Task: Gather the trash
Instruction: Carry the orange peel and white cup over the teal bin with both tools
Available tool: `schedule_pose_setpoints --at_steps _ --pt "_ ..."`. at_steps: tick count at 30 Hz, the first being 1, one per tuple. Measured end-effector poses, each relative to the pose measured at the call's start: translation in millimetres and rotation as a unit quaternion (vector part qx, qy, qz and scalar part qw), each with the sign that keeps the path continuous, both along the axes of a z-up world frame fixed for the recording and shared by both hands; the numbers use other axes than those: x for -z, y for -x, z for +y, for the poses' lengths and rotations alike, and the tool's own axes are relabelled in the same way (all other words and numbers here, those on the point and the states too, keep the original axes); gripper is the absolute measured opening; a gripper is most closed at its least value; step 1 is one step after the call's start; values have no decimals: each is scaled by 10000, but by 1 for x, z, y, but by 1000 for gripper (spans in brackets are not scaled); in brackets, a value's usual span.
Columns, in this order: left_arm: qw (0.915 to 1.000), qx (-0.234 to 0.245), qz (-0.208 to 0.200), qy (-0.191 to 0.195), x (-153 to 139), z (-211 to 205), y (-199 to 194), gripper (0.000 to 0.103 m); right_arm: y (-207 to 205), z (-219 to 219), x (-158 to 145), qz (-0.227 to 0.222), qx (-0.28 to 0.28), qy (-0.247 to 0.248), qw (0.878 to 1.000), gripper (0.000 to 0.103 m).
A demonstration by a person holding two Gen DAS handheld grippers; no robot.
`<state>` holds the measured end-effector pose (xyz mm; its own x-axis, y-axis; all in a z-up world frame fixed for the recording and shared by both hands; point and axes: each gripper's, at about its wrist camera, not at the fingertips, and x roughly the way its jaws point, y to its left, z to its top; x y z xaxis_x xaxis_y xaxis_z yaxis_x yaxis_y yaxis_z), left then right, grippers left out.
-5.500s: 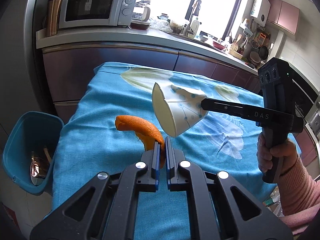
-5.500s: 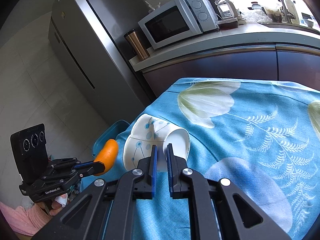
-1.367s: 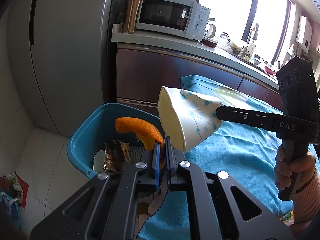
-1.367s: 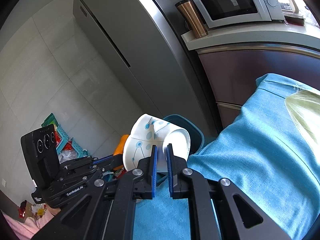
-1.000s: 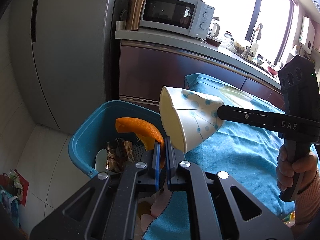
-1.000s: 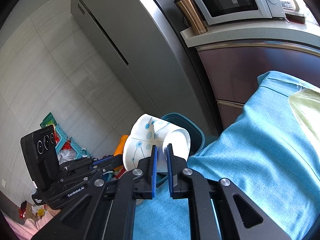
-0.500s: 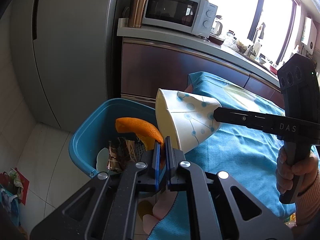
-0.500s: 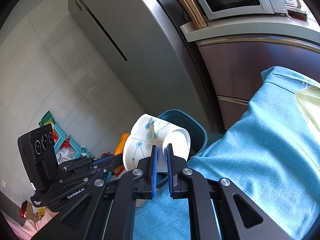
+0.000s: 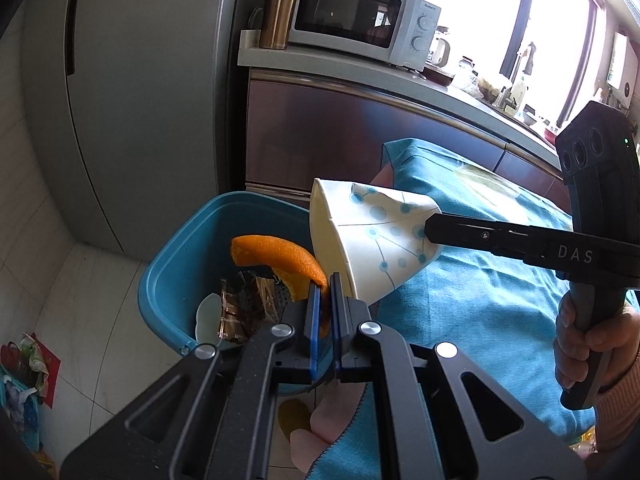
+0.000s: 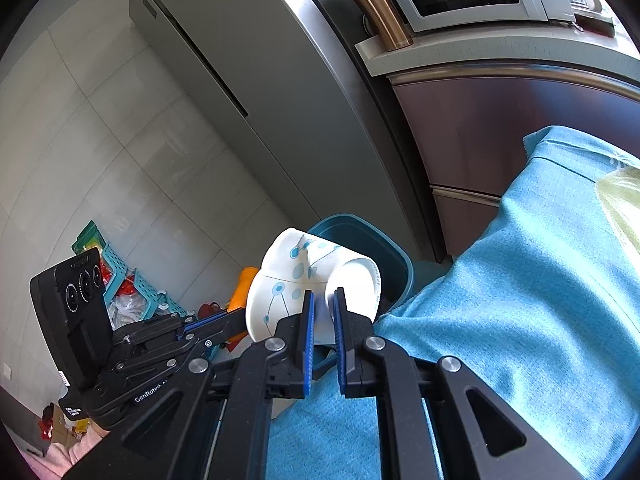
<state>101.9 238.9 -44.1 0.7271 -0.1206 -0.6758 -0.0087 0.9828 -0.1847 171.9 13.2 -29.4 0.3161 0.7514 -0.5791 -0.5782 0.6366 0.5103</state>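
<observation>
Orange peel [image 9: 280,256] sits pinched in the left gripper [image 9: 325,288] above the bin [image 9: 176,264]; the right gripper [image 10: 322,304] pinches a crushed paper cup [image 10: 296,280].

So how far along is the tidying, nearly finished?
Partly. The blue bin already holds wrappers. In hand: the left gripper is shut on an orange peel over the bin, and the right gripper is shut on a crushed paper cup beside it. Left: dropping both in.
</observation>
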Motion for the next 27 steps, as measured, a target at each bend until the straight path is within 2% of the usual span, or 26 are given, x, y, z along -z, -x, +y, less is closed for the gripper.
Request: schedule_pose_setpoints --at_steps 27 --pt "9998 -123 146 20 14 10 -8 5 -8 21 11 111 30 240 9996 8"
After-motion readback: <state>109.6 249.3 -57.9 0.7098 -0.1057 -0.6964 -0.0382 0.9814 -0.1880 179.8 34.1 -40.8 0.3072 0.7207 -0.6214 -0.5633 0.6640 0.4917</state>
